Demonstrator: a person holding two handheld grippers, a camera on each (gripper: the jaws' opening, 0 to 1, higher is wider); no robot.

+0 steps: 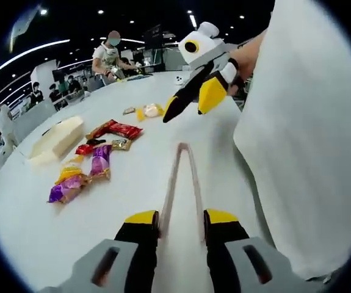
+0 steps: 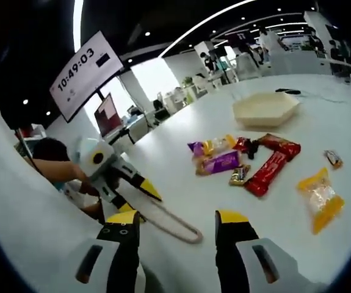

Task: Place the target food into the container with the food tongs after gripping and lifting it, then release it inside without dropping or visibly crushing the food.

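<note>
My left gripper [image 1: 181,218] is shut on the pale pink food tongs [image 1: 184,177], which reach forward over the white table [image 1: 132,244]; their two arms meet at the far end. Snack packets lie to the left of the tongs: purple packets [image 1: 77,180], red packets [image 1: 117,129] and a yellow packet [image 1: 151,111]. A beige hexagonal container [image 1: 56,139] sits further left. My right gripper [image 2: 176,220] hangs open above the table with nothing between its fingers. In the right gripper view the left gripper [image 2: 137,198] holds the tongs [image 2: 172,224], short of the purple packets [image 2: 215,160], red packets [image 2: 270,165] and container [image 2: 265,108].
A person's white sleeve [image 1: 303,140] covers the right side of the left gripper view. The right gripper [image 1: 187,111] hovers beyond the tongs. A yellow packet [image 2: 318,198] and a small packet [image 2: 332,159] lie apart. A clock screen [image 2: 80,73] and other people stand behind.
</note>
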